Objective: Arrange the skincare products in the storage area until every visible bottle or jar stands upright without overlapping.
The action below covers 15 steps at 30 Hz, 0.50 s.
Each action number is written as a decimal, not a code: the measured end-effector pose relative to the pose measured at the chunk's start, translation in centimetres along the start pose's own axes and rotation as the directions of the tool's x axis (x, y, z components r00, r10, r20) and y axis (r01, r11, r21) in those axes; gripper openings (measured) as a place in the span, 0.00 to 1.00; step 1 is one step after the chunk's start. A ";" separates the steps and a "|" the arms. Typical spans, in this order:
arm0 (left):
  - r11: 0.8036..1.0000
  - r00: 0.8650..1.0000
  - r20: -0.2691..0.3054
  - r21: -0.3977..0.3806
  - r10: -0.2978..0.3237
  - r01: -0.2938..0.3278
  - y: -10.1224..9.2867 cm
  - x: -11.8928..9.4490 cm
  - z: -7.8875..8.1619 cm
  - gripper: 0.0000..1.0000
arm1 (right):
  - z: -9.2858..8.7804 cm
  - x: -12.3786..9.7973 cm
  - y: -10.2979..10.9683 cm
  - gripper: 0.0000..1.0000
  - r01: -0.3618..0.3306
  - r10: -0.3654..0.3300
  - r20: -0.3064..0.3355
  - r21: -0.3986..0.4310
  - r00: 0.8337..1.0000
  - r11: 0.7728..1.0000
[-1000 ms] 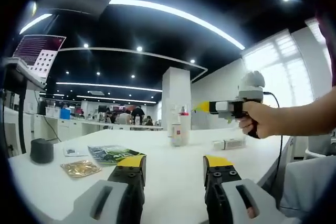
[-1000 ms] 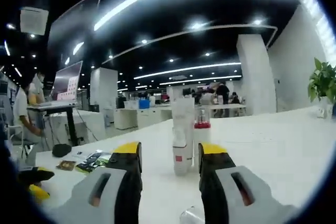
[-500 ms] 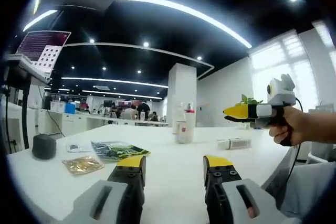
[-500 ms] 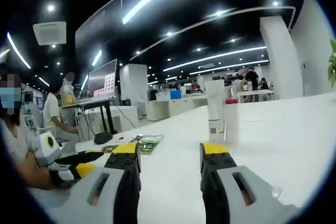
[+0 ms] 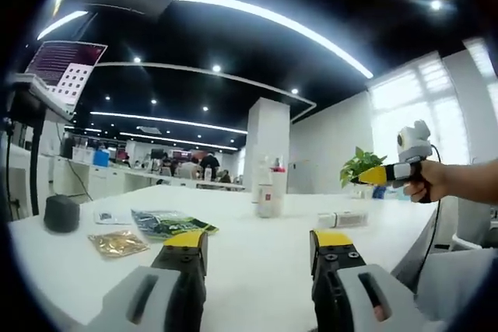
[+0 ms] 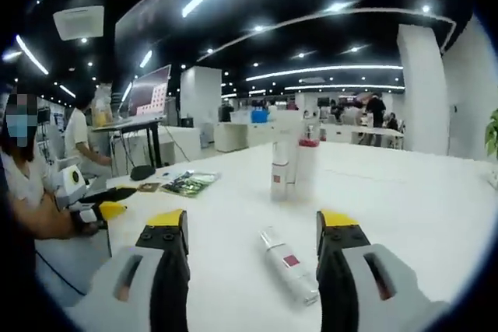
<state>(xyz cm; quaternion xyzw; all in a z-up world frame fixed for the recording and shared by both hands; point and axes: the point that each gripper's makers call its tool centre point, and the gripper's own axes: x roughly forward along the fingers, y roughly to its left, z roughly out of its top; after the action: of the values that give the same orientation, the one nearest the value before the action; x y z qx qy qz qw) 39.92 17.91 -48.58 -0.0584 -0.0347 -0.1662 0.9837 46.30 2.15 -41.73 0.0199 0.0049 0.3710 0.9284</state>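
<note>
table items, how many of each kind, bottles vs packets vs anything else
Upright bottles: 2, white bottle and red-capped bottle
Lying bottles: 1, fallen bottle
Flat packets: 2, green packet and gold packet
Dark round object: 1
Small card: 1
Total: 7

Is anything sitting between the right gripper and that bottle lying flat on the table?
Nothing visible does. In the right gripper view the lying bottle rests on bare white table just ahead of the open right gripper, between its jaws' lines. The two upright bottles stand farther back, beyond it, not in the path.
</note>
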 end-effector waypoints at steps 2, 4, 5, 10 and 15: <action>1.000 1.000 0.001 -0.005 0.000 0.000 0.0 0.0 0.0 0.59 | 0.3 -1.0 -0.9 0.64 -0.004 0.004 -0.007 -0.003 1.000 1.000; 1.000 1.000 0.003 -0.010 0.002 -0.002 0.0 0.0 0.1 0.62 | 0.5 -1.4 -1.5 0.56 -0.005 0.005 -0.009 -0.006 1.000 1.000; 1.000 1.000 0.006 -0.010 -0.003 0.003 -0.1 0.0 0.1 0.63 | 0.6 -1.7 -2.1 0.52 -0.008 0.008 -0.017 -0.002 1.000 1.000; 0.998 0.999 0.045 -0.063 -0.018 0.021 -0.4 -0.1 0.8 0.67 | -1.1 -3.3 -6.9 0.51 -0.076 0.036 -0.282 -0.133 0.959 0.988; 0.994 0.995 0.090 -0.088 -0.049 0.057 -1.2 -0.1 1.5 0.70 | -5.5 -2.0 -8.7 0.47 -0.266 0.103 -0.628 -0.171 0.772 0.949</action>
<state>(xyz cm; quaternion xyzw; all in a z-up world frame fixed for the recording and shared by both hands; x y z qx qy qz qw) 39.41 17.02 -46.99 -0.1093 -0.0719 -0.1908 0.9729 50.72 -5.38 -47.57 -0.2180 0.2558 0.4449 0.8301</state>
